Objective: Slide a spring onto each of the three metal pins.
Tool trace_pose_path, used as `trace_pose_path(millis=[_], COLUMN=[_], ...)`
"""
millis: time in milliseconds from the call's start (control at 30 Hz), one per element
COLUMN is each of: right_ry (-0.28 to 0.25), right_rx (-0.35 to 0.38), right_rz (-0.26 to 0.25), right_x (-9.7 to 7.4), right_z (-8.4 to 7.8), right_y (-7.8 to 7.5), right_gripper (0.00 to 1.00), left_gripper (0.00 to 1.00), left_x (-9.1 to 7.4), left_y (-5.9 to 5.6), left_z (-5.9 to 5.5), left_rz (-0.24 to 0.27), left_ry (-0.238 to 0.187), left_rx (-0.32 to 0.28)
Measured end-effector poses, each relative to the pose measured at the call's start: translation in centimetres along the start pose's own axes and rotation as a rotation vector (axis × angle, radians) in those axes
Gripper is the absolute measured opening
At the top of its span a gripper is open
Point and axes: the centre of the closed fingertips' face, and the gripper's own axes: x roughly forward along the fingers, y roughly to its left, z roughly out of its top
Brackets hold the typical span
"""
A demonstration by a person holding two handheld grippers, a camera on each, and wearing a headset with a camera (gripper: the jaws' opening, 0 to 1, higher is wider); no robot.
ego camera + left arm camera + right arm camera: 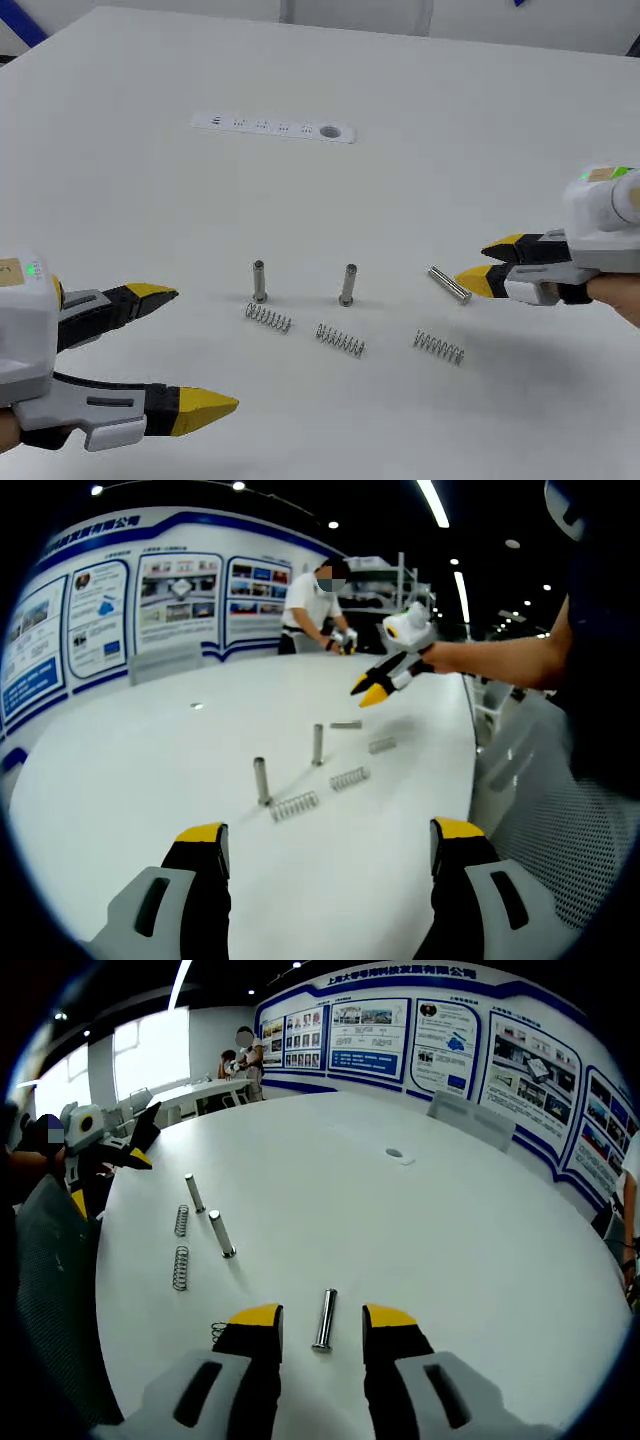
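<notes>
- My left gripper [190, 348] hovers above the white table [450, 150] with its jaws spread wide and nothing between them; its rear body is cut off at the frame edge.
- My right gripper [480, 264] has its jaws partly apart and grips nothing.
- The lying pin [449, 284] rests flat on the table, in line with the gap of the right gripper's jaws. I cannot tell whether a tip touches it.
- The left upright pin [259, 281] and the middle upright pin [348, 284] stand bare.
- The left spring [268, 318], the middle spring [340, 340] and the right spring [438, 347] lie flat, one near each pin.
- In the right gripper view, one jaw partly hides the right spring.
- The power strip [273, 127] lies well beyond the pins.
</notes>
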Motion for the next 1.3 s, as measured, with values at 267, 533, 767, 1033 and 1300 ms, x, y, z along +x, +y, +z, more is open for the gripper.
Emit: trace_pose_path(millis=[267,533,767,1033,1300], right_ry=[0.091,0.169,0.223,0.287,0.335], right_rx=[-0.007,-0.010,-0.019,-0.017,-0.010], right_rz=[0.002,0.008,0.011,0.012,0.020], right_x=[2.1,3.6,4.6,5.4,5.8], right_z=[-0.5,-1.1,-1.2,-1.6,-2.3], right_y=[-0.1,-0.1,0.0,-0.3,-0.4], right_gripper=[0.26,0.18,0.16,0.11,0.10], left_gripper=[0.84,0.83,0.83,0.82,0.81], left_x=[-0.1,0.0,0.1,0.0,0.0], left_y=[0.0,-0.2,-0.2,-0.2,-0.1], left_z=[0.1,0.0,-0.1,0.1,0.1], left_rz=[0.001,-0.008,-0.012,-0.010,-0.008], left_ry=[-0.005,-0.001,-0.001,-0.011,-0.013], left_rx=[-0.002,-0.001,-0.004,-0.014,-0.015])
